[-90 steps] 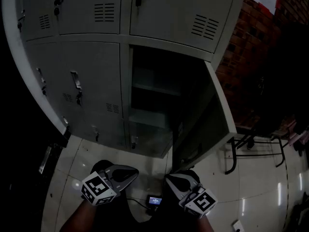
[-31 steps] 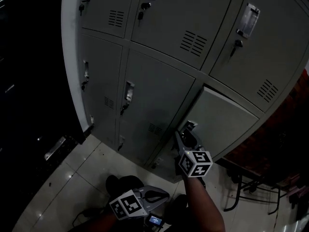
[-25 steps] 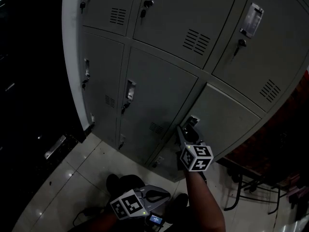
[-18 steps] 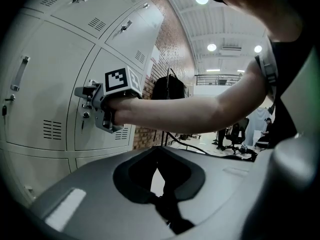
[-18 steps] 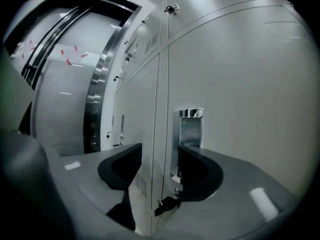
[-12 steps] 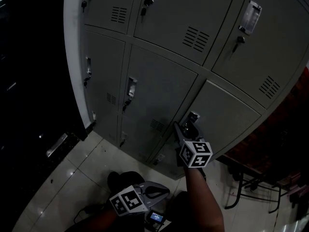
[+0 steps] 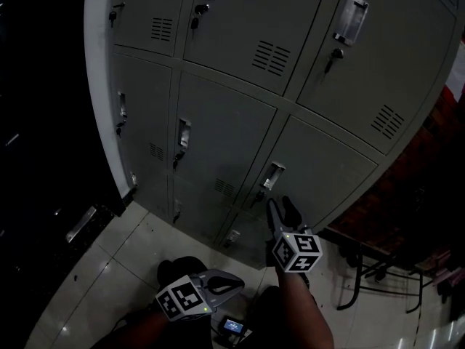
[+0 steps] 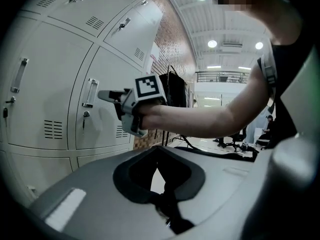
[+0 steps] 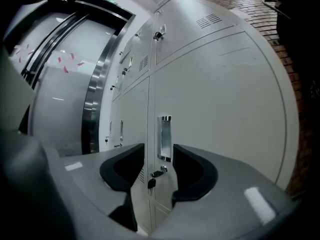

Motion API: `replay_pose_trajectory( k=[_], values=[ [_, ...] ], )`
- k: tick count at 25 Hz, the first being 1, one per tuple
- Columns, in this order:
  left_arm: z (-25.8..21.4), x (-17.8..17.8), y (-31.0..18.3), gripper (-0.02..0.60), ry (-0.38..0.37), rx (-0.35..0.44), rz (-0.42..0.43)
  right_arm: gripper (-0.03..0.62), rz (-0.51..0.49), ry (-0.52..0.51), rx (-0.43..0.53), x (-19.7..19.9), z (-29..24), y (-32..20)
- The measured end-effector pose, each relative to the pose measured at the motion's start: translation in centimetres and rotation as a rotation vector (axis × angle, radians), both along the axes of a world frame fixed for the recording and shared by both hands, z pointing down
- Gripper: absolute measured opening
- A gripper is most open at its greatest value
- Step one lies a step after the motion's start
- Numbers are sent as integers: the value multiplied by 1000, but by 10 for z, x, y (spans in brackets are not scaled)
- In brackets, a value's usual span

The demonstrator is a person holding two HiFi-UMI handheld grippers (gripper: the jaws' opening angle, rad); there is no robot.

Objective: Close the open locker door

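Pretty much done, I'd say: the locker door (image 7: 327, 173) looks flush with its neighbours, at 1 o'clock from the right gripper (image 7: 282, 209). Its fingers are clear of the handle (image 7: 272, 174), empty and closing. The left gripper (image 7: 232, 286) hangs low, fingers clenched on nothing.

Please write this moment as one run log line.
locker door: looks shut | right gripper: facing handle, not touching, jaws closing, empty | left gripper: jaws shut, empty

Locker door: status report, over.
Right tongs closing, empty, clear of the handle. Left tongs shut, idle low. Locker door shut, flush. Nothing in the way.
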State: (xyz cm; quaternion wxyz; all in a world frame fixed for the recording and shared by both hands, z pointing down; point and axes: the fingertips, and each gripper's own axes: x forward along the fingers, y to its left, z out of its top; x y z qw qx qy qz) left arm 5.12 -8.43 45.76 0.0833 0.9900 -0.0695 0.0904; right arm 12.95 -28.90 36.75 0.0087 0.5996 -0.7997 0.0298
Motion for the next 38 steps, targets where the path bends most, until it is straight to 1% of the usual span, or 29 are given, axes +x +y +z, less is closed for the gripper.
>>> replay_pose_trajectory(
  k=[2,5,13,17,20,22,26,31,38],
  values=[
    [-1,0,-1,12,5,-2,-3,122,-15,-14,-8,7,5,22],
    [2,3,0,12,-3,-5,0,63,-21,-21,-24,19,17,57],
    [8,8,0,12,-37,-7,0,43,-54,-9,-65,44,47,134],
    [9,9,-1,12,-43,-7,-4,38,-105,8,-81,46,54,172],
    [9,10,-1,12,-47,-5,-4,4,-157,35,-98,40,66,198],
    [10,11,0,12,-50,-5,-4,3,-189,53,-113,34,74,211],
    [11,13,1,12,-57,-5,-3,3,-243,43,-150,26,81,231],
    [11,13,2,12,-62,-3,-2,2,-315,64,-140,14,83,248],
    [11,16,2,12,-67,1,-2,2,-322,71,-125,14,83,249]
  ],
)
